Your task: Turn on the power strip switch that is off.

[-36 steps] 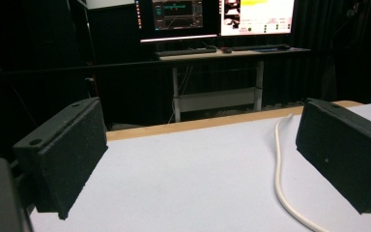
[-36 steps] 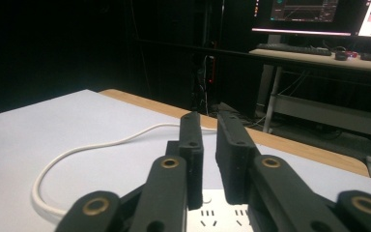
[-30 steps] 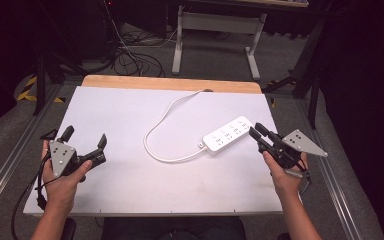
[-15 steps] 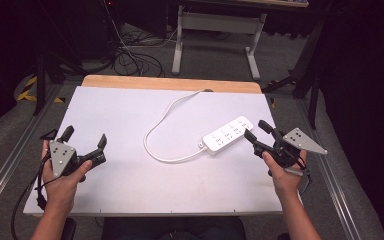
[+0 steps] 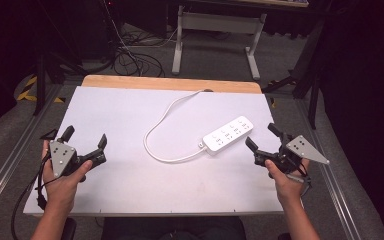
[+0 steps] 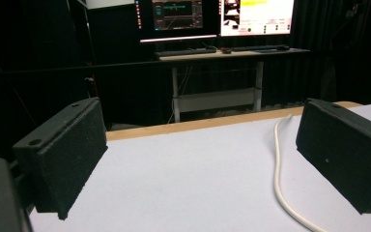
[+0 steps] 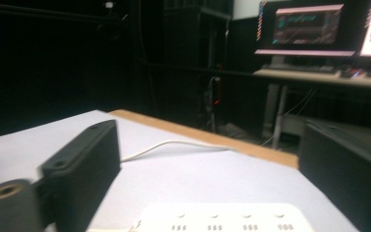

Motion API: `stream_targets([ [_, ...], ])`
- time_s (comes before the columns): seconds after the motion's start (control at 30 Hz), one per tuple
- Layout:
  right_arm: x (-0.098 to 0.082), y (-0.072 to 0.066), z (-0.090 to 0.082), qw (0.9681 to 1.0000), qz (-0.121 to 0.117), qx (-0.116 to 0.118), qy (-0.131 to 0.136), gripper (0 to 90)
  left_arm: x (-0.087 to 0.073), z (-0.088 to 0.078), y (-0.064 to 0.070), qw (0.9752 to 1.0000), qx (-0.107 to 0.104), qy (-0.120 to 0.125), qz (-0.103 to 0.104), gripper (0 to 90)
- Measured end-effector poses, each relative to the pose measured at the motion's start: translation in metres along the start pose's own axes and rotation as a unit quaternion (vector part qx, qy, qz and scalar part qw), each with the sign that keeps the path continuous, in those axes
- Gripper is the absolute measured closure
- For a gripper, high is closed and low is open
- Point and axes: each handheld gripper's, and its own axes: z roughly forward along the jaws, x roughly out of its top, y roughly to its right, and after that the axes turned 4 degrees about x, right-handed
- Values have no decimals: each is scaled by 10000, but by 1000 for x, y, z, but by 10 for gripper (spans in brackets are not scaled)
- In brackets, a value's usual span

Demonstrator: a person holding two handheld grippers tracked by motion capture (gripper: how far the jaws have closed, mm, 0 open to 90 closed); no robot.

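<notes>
1. The right gripper (image 5: 262, 138) has just been opening: a second ago its jaws were pinched close at the near end of the power strip (image 5: 228, 134), and now they stand wide apart, with nothing pressed between them
2. In the right gripper view the power strip (image 7: 222, 217) lies low between the two black jaws, its sockets facing up, but the pads are clear of its sides, so it is released rather than grasped
3. Compared with the earlier high views, the right gripper sits slightly back from the power strip, just off its right end instead of against it
4. The power strip itself lies flat on the white table (image 5: 130, 190), right of centre, angled with its far end pointing away and to the right; its place looks the same as in the earlier pictures
5. Its white cable (image 5: 165, 120) loops out from the strip's left end and runs to the far wooden edge of the table
6. The left gripper (image 5: 85, 142) rests well to the left of the power strip, jaws spread and empty, unmoved from before; its own view shows the cable (image 6: 280, 179) passing near one jaw without touching
7. My reading: the strip has been let go where it lies, so either a placement is finished or a fresh grasp is being set up
</notes>
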Motion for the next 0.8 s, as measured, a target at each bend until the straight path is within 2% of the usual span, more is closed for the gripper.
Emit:
stream_targets([
  [0.07, -2, 2, 1, 9997, -133, -119, 170, 73, 0, 0, 0, 10000, -6, -13, -2, 44],
  [0.13, -4, 3, 2, 9994, -132, -152, 296, 55, 0, 0, 0, 10000, -5, -20, -7, 43],
  [0.23, -6, 3, 3, 9992, -144, -223, 312, 24, 0, 0, -1, 10000, 0, -15, -5, 42],
  [0.43, -6, 3, 4, 9993, -93, -148, 321, 22, 0, 0, 0, 10000, -5, -12, 1, 42],
  [0.8, -7, 3, 4, 9993, -127, -168, 307, 24, 0, 0, -1, 10000, 8, -9, 7, 41],
])
